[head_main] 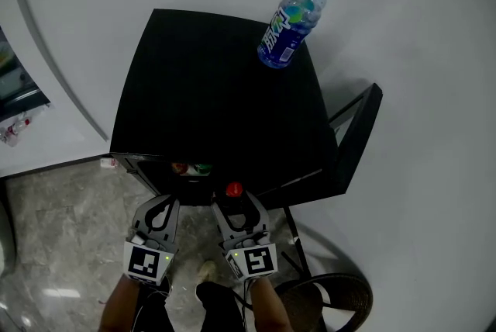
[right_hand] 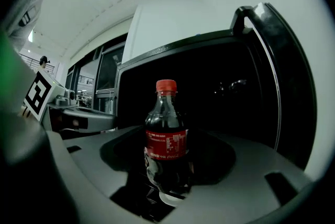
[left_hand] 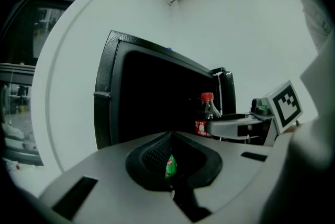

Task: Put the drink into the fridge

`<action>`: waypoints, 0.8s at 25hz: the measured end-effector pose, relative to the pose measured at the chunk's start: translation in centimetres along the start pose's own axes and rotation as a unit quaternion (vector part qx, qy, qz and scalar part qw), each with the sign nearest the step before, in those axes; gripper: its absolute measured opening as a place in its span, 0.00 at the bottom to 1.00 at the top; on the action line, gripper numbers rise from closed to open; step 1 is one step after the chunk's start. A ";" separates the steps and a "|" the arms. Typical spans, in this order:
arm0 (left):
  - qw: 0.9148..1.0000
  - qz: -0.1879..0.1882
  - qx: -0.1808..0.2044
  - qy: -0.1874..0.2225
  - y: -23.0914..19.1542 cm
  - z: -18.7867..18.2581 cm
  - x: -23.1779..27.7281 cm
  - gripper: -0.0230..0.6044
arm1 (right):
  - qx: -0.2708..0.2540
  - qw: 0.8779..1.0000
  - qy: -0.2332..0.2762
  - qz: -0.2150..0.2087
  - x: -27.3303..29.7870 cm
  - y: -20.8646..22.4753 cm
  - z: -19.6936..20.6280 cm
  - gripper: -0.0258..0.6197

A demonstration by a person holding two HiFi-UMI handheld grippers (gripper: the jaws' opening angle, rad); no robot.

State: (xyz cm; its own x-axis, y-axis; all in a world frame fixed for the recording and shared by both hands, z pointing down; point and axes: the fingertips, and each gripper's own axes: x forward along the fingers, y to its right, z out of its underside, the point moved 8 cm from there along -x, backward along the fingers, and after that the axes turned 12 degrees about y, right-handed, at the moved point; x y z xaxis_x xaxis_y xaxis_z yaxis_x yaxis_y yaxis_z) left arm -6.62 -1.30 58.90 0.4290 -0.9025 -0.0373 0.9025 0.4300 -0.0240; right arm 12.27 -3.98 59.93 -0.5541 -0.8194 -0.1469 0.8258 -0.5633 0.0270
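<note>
Fingers point(head_main: 256, 211) of the right gripper point(head_main: 234, 197) are clamped on a small dark cola bottle point(head_main: 233, 189) with a red cap and red label. In the head view it stands upright, long axis vertical and cap toward the camera, just in front of the open black mini fridge point(head_main: 209, 98), whose door point(head_main: 358, 138) swings out to the right. A clear water bottle point(head_main: 292, 22) with a blue cap and blue label sits on the fridge's top near its far right corner. The left gripper point(head_main: 160, 203) is just beside the right one, both held low on forearms point(head_main: 267, 311) that reach forward toward the fridge opening. In the left gripper view its black pads are drawn together to a slit with nothing gripped. A speck of green point(left_hand: 170, 165) shows through the slit, and the cola bottle stands at the right before the dark interior. In the right gripper view the bottle rises upright between the jaws, cap up, label facing the camera, with dark liquid filling most of it.
</note>
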 end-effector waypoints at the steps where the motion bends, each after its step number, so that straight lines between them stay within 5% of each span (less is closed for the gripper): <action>1: 1.000 -0.002 0.000 0.000 -0.2 0.8 0.1 0.04 | -0.004 1.000 0.000 -0.003 0.1 0.1 0.9 0.47; 13: 1.000 -0.013 0.010 0.003 -1.5 8.4 0.5 0.04 | -0.013 1.000 0.005 -0.017 0.7 0.5 9.3 0.47; 20: 1.000 -0.018 0.010 0.007 -2.0 9.4 0.9 0.04 | -0.009 1.000 0.000 -0.023 1.9 0.6 11.5 0.47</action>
State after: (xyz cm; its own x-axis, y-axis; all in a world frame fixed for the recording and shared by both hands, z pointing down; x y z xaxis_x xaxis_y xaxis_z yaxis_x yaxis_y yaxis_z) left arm -7.68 -3.16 68.33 0.3960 -0.9169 -0.0503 0.9179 0.3967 -0.0050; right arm 10.55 -7.07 71.01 -0.5919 -0.7925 -0.1468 0.8009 -0.5988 0.0031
